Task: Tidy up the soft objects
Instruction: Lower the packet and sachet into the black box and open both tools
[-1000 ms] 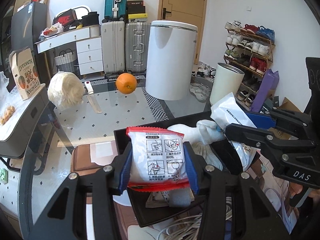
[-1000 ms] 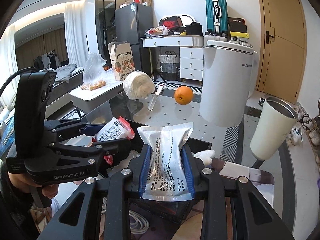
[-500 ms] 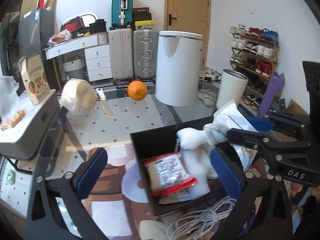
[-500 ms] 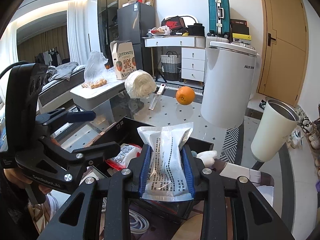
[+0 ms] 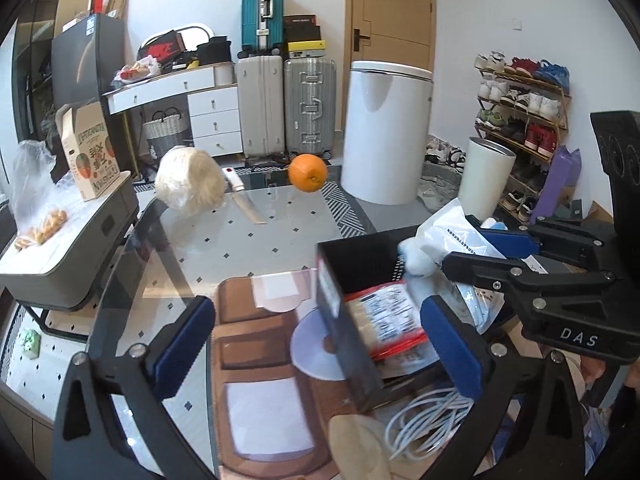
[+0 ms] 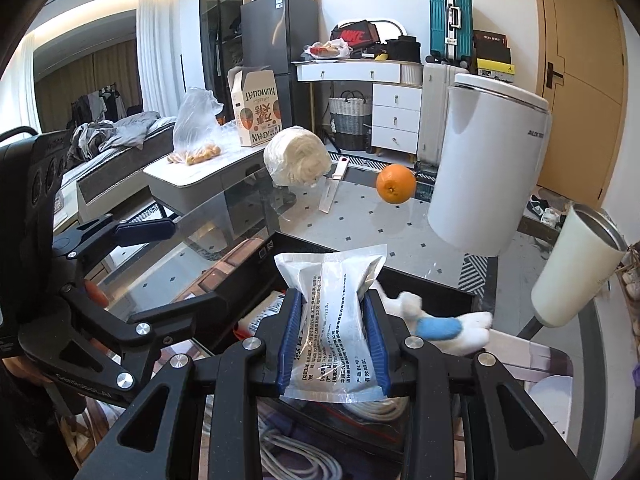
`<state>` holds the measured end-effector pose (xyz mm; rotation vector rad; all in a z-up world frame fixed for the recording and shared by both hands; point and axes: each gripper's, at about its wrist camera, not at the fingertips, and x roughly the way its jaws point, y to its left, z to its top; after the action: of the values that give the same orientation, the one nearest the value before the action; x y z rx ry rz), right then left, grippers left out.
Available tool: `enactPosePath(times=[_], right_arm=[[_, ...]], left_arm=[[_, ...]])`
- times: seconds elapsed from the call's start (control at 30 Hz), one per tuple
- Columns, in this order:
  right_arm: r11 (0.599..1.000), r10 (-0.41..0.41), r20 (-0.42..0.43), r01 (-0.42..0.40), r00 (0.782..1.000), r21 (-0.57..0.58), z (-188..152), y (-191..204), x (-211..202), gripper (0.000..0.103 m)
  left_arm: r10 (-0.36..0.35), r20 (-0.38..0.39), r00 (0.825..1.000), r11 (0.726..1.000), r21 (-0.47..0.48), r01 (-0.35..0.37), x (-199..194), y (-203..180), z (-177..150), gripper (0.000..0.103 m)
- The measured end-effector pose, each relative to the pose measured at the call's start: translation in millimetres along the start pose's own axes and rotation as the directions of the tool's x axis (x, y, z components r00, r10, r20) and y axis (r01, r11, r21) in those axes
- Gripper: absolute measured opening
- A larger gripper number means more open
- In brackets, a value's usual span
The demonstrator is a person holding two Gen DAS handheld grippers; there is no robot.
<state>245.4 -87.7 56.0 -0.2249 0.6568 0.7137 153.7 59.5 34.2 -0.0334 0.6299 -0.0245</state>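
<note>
My left gripper (image 5: pixel 318 344) stands wide open and holds nothing; its right finger is over the black box (image 5: pixel 352 260) and its left finger is over the glass table. A red-edged sachet (image 5: pixel 384 316) lies inside the box, beside a white and blue plush toy (image 6: pixel 436 326). My right gripper (image 6: pixel 332 316) is shut on a clear packet of white material (image 6: pixel 332 280) and holds it above the box. In the left wrist view that same packet (image 5: pixel 452 232) shows at the right, over the box's far side.
On the glass table (image 5: pixel 240 248) lie an orange (image 5: pixel 308 172), a white wrapped bundle (image 5: pixel 188 186) and a knife (image 5: pixel 244 200). A white bin (image 6: pixel 488 160) and a white tumbler (image 6: pixel 576 272) stand to the right. White cable (image 5: pixel 424 420) is coiled near the box.
My left gripper opened and let the red-edged sachet drop into the black box, then shifted left. My right gripper kept its hold on the clear packet and drifted slightly over the box.
</note>
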Motion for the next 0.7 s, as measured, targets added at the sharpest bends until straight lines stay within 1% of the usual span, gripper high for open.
enactPosePath(times=[0.17, 0.23, 0.27, 0.3, 0.37, 0.47, 0.57, 0.7], right_arm=[[0.999, 0.008, -0.015, -0.008, 1.0, 0.033, 7.6, 9.1, 14.2, 0.032], [0.998, 0.01, -0.023, -0.009, 1.0, 0.059, 10.0, 10.8, 19.5, 0.051], [0.997, 0.016, -0.026, -0.014, 1.0, 0.069, 10.7, 12.7, 22.3, 0.073], [0.997, 0.016, -0.017, -0.015, 1.0, 0.076, 11.2, 14.9, 23.6, 0.081], [0.998, -0.017, -0.005, 0.017, 1.0, 0.066, 9.5, 17.6, 21.1, 0.081], [0.998, -0.037, 0.001, 0.037, 0.999, 0.044, 5.5, 15.1, 12.1, 0.087], [0.997, -0.054, 0.007, 0.053, 0.999, 0.063, 0.0, 4.6, 2.4, 0.089], [0.995, -0.066, 0.011, 0.065, 0.998, 0.075, -5.9, -7.5, -10.0, 0.097]], left_arm=[[0.015, 0.007, 1.0, 0.999, -0.031, -0.015, -6.1, 17.2, -4.5, 0.103], [0.021, 0.002, 1.0, 0.999, -0.036, -0.021, -5.7, 22.0, -6.3, 0.103], [0.024, -0.001, 1.0, 0.999, -0.04, -0.024, -5.7, 23.9, -7.3, 0.103], [0.021, -0.002, 1.0, 0.999, -0.042, -0.021, -6.1, 25.1, -7.9, 0.103], [0.021, -0.003, 1.0, 0.999, -0.044, -0.021, -8.0, 25.6, -8.3, 0.103], [0.004, 0.004, 1.0, 0.999, -0.039, -0.004, -10.3, 25.1, -8.6, 0.103], [-0.014, 0.006, 1.0, 0.999, -0.038, 0.014, -13.8, 22.2, -11.2, 0.103], [-0.025, -0.007, 1.0, 0.999, -0.037, 0.025, -16.5, 17.3, -16.7, 0.103]])
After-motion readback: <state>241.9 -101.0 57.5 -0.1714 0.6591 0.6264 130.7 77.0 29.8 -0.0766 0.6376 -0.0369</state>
